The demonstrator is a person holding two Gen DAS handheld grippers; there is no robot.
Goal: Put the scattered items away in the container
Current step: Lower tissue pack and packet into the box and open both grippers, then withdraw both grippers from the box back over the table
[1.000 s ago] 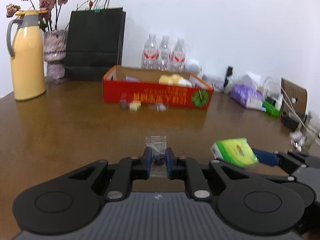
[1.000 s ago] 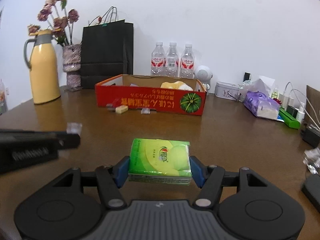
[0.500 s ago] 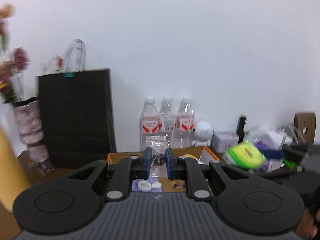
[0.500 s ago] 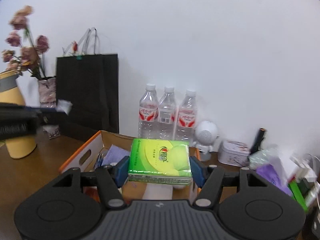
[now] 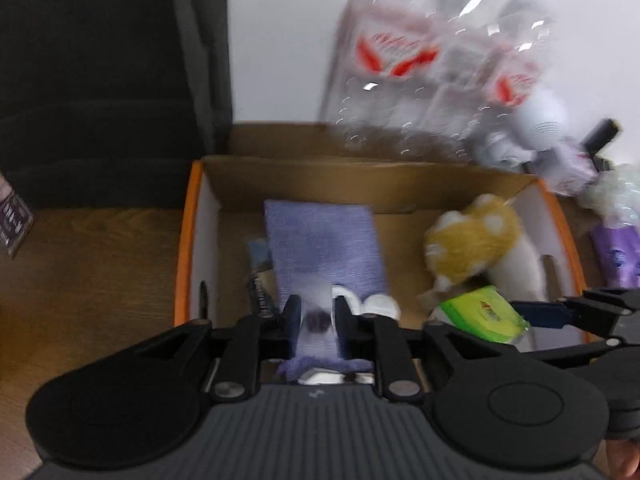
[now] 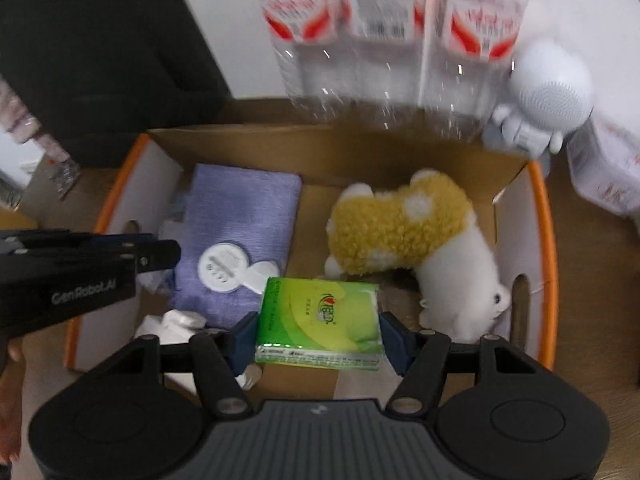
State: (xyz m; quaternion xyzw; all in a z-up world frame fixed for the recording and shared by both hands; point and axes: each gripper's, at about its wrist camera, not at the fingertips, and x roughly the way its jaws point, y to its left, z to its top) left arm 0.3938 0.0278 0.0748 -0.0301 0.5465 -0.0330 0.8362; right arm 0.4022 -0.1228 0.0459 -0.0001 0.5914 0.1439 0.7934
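I see both grippers over the box (image 6: 545, 240): right gripper (image 6: 318, 334) jaws clamp the tissue pack (image 6: 320, 320); left gripper (image 5: 315, 316) jaws pinch a small wrapped sweet (image 5: 314, 322).

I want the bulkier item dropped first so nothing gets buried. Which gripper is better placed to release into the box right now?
Right. The right gripper holds the green tissue pack over bare floor of the cardboard box, between the purple cloth and plush toy. The left gripper holds only a small wrapped candy.
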